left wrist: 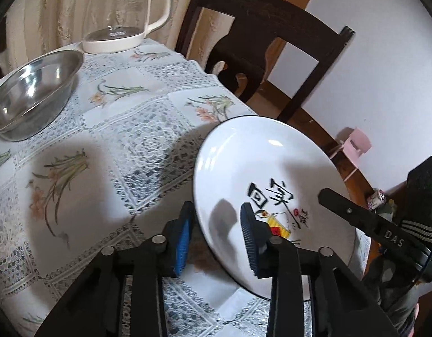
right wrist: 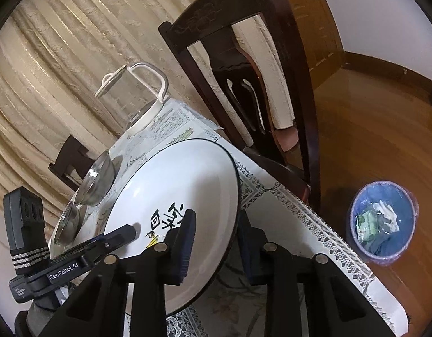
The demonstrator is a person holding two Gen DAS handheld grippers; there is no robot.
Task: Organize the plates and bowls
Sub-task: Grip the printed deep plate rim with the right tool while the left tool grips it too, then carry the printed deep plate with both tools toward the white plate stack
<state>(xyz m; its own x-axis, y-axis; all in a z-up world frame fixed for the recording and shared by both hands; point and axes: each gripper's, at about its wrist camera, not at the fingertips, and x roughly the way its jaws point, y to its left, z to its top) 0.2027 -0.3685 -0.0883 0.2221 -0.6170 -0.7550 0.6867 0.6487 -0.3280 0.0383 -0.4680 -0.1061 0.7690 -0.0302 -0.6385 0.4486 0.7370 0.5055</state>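
Observation:
A white plate (left wrist: 272, 151) with a dark rim, black calligraphy and a small painted figure is tilted above the tablecloth. My left gripper (left wrist: 216, 224) is shut on the plate's near-left rim, with one blue pad under it and one on its face. In the right wrist view the plate (right wrist: 182, 179) has its rim in my right gripper (right wrist: 217, 224), which is shut with one pad on top and one below. Each view shows a finger of the other gripper lying on the plate, the right one's finger (left wrist: 345, 209) and the left one's finger (right wrist: 117, 236).
A steel bowl (left wrist: 33, 92) sits at the table's far left; the right wrist view shows two steel bowls (right wrist: 96, 179) (right wrist: 67, 221). A glass kettle (left wrist: 123, 14) stands at the back. A dark chair (left wrist: 258, 42) is behind the table edge, a blue bin (right wrist: 383, 221) on the floor.

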